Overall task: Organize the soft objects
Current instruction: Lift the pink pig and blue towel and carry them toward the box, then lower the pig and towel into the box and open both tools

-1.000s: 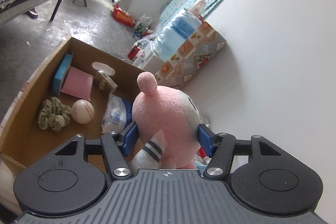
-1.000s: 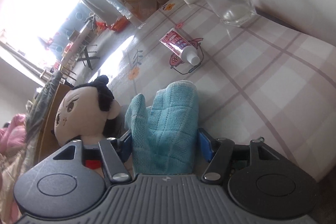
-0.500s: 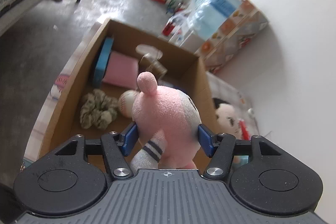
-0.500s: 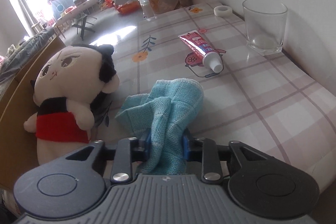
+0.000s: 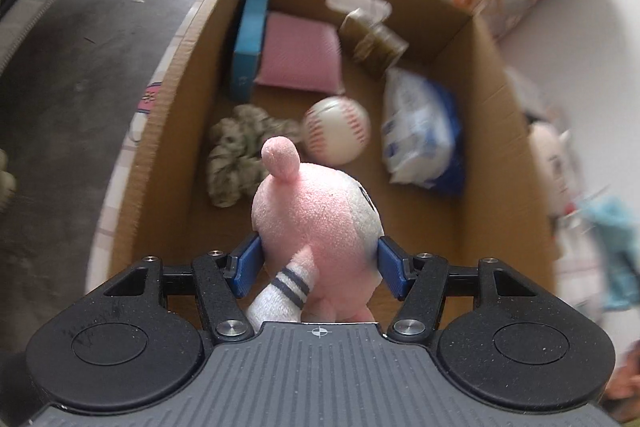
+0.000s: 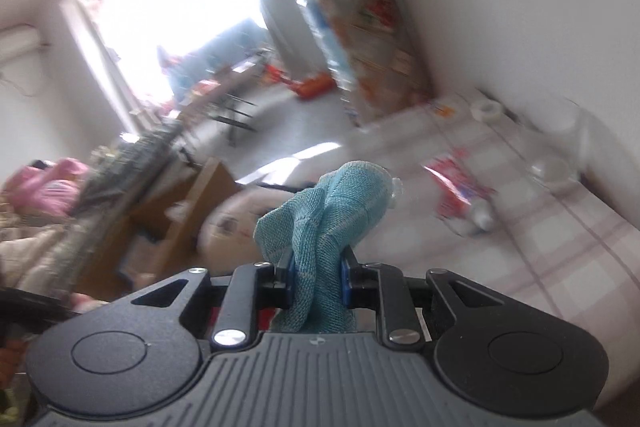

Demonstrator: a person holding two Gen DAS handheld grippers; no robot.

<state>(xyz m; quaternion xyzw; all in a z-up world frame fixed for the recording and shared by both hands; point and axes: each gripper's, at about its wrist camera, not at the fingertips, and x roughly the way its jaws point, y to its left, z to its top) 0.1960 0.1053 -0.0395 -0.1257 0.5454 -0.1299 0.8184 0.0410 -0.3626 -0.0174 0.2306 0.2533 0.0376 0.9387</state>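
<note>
My left gripper (image 5: pixel 318 261) is shut on a pink plush toy (image 5: pixel 316 215) and holds it above the near end of an open cardboard box (image 5: pixel 176 75). The box holds a baseball (image 5: pixel 336 135), a green scrunchie (image 5: pixel 236 155), a pink pad (image 5: pixel 300 55), a blue box (image 5: pixel 250 39), a tissue pack (image 5: pixel 420 139) and a brown jar (image 5: pixel 372 35). My right gripper (image 6: pixel 318 277) is shut on a teal cloth (image 6: pixel 332 211), lifted off the checked tablecloth (image 6: pixel 560 247). A black-haired doll (image 5: pixel 556 163) lies right of the box.
On the table in the right wrist view lie a toothpaste tube (image 6: pixel 460 195), a glass (image 6: pixel 560 147) and a tape roll (image 6: pixel 486 111) near the white wall. The cardboard box (image 6: pixel 192 211) shows blurred at the left. A bed and grey floor lie beyond.
The left gripper has swung over the box with the pink toy, now looking down into it. The right gripper closed on the teal cloth and lifted it off the table.
</note>
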